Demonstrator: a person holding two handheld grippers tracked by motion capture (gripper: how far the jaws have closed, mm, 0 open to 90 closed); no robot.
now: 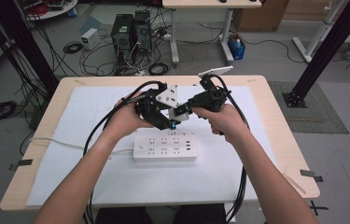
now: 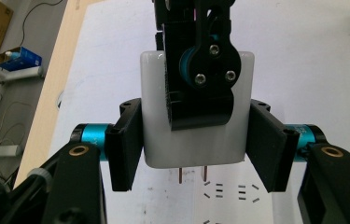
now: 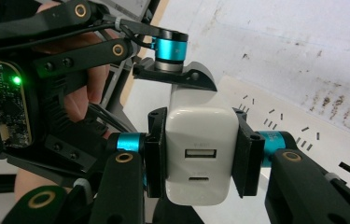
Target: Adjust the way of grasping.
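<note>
A white USB charger (image 1: 180, 114) hangs in the air above a white power strip (image 1: 164, 147) that lies on the table. Both grippers hold it at once. In the left gripper view my left gripper (image 2: 196, 142) is shut on the sides of the charger (image 2: 191, 147), whose two metal prongs (image 2: 182, 175) point down at the strip's sockets (image 2: 231, 190). In the right gripper view my right gripper (image 3: 200, 154) is shut on the charger (image 3: 200, 130), with its USB ports facing the camera. One left finger (image 3: 182, 74) presses on the charger's top.
The strip rests on a white mat (image 1: 93, 121) over a wooden table (image 1: 275, 102). Its white cord (image 1: 56, 142) runs off to the left. Black gripper cables (image 1: 240, 186) trail over the front edge. Computer towers (image 1: 130, 32) and loose cables stand on the floor beyond.
</note>
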